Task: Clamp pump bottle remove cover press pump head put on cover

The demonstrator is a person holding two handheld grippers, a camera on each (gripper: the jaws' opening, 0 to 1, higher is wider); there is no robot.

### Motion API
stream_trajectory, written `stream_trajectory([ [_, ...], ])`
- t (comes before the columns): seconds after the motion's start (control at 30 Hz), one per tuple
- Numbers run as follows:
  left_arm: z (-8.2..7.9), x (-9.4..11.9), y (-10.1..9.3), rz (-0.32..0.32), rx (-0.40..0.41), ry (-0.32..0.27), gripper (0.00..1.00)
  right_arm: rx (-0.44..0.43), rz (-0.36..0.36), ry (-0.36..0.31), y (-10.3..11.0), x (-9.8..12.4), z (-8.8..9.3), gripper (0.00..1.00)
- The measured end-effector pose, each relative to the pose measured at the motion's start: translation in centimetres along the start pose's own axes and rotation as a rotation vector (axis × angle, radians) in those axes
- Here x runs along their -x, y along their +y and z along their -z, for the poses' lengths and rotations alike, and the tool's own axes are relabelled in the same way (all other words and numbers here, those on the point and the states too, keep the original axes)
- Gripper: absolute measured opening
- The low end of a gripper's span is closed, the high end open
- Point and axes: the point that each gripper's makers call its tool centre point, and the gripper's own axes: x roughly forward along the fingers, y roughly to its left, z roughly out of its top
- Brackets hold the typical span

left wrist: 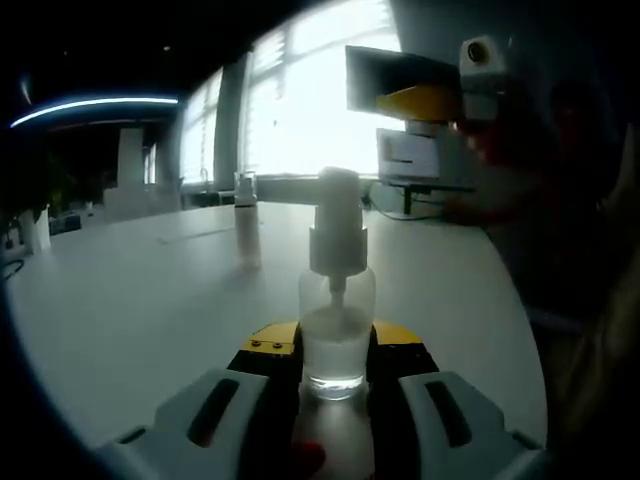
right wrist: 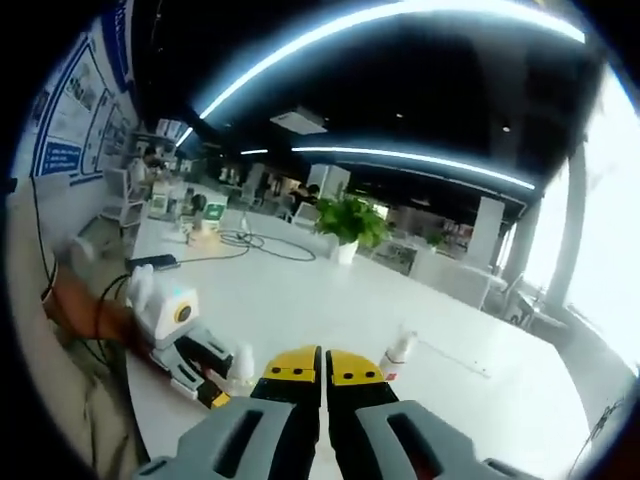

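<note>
- Left gripper view, far left: small white bottles [left wrist: 33, 230] stand at the edge of the large white round table [left wrist: 140, 300], well apart from the work.
- Moving right: a clear plastic cover [left wrist: 246, 228], tall and tube-shaped, stands upright on the table, behind and left of the bottle, not touching it.
- Centre: your left gripper [left wrist: 335, 375], grey w/ yellow-tipped jaws, is clamped on the clear glass pump bottle [left wrist: 337, 340]. Jaws press its lower body from both sides. Bottle upright; white pump head [left wrist: 337, 225] bare, no cover on it.
- Upper right: your right gripper [left wrist: 440, 100] hangs in the air above and right of the pump head, apart from it.
- Right gripper view, left side: the left gripper [right wrist: 195, 360] w/ the pump bottle [right wrist: 240, 372] sits low on the table [right wrist: 330, 300]; a sleeve [right wrist: 90, 310] reaches in beside it.
- Centre: your right gripper [right wrist: 324, 372] has its jaws drawn together, tips touching or nearly so, nothing between them.
- Just right of the tips: the cover [right wrist: 397, 353] stands on the table.
- Behind: a green potted plant [right wrist: 350, 225] and black cables [right wrist: 265, 243] on the far side.
</note>
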Motion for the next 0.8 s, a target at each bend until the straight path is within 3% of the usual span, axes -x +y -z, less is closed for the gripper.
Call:
stream_trajectory([
  [0.2,0.0,0.1,0.0,-0.002,0.000,0.000,0.16,0.080,-0.026,0.083,0.8,-1.1,0.7,0.00],
  [0.47,0.0,0.0,-0.1,0.012,-0.005,0.001,0.16,0.169,-0.071,0.117,1.3,-1.4,-0.6,0.00],
  [0.63,0.0,0.1,0.1,0.005,0.000,0.001,0.16,0.173,-0.114,0.135,1.4,-2.3,-0.8,0.00],
  [0.73,0.0,0.2,0.1,-0.005,-0.010,0.001,0.16,0.103,-0.137,0.145,1.4,-2.9,0.1,0.00],
  [0.8,0.0,0.1,-0.1,0.014,0.001,0.002,0.16,0.101,-0.136,0.141,1.2,-2.9,0.4,0.00],
])
